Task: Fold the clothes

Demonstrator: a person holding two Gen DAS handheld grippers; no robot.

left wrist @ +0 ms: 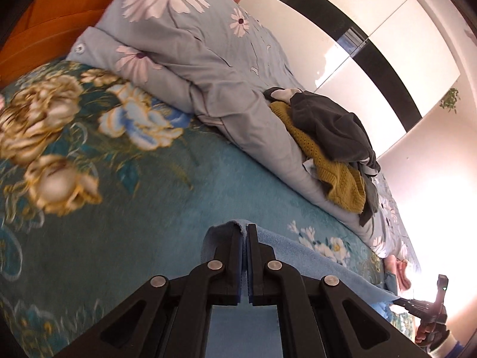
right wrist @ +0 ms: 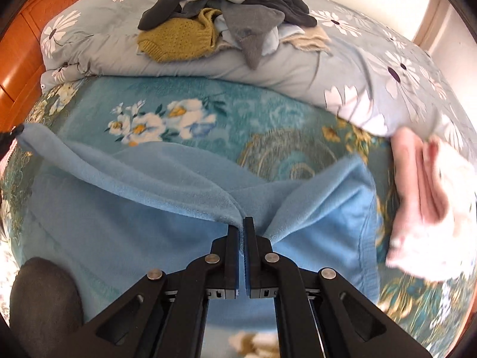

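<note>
A light blue fleece garment [right wrist: 143, 226] hangs over the teal floral bedspread, stretched between both grippers. My right gripper [right wrist: 242, 223] is shut on its top edge, near a corner. My left gripper [left wrist: 244, 229] is shut on the other end of that edge [left wrist: 313, 256]; it also shows at the far left of the right wrist view [right wrist: 13, 133]. The right gripper shows at the lower right of the left wrist view [left wrist: 402, 301]. The garment's edge runs taut between them.
A grey daisy-print duvet [right wrist: 342, 68] lies bunched at the back of the bed, with a pile of dark grey and mustard knit clothes [right wrist: 184, 35] on it. A folded pink and white item [right wrist: 429, 205] lies at the right. An orange wooden headboard [left wrist: 35, 29] stands behind.
</note>
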